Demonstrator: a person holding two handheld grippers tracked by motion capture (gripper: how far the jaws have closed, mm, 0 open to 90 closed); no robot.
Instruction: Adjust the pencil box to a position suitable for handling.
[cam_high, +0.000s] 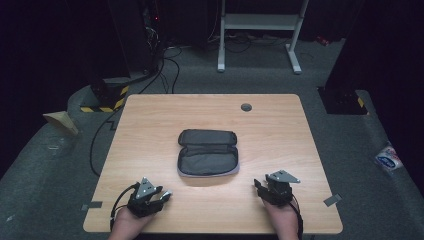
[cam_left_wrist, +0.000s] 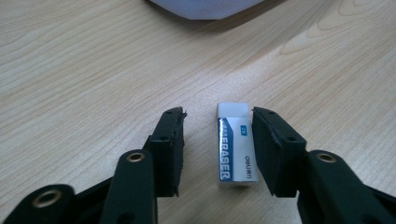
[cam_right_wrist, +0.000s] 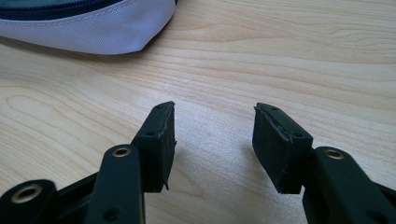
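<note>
White eraser (cam_left_wrist: 236, 144) lies flat on the desk (cam_left_wrist: 93, 70) between the left gripper's (cam_left_wrist: 217, 140) part-open fingers for pick-up toward the open pouch (cam_high: 207, 152); right gripper's (cam_right_wrist: 215, 140) fingers gape empty.

Bare table (cam_high: 150, 125) lay open from 9 through 12 to 3 around the open pouch (cam_high: 207, 152), the middle's one obstacle. An eraser (cam_left_wrist: 236, 144) sat between the left gripper's (cam_high: 150, 196) jaws, perhaps touching one.

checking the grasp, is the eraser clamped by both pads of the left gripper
No, the eraser lies against one pad with a clear gap to the other.
</note>
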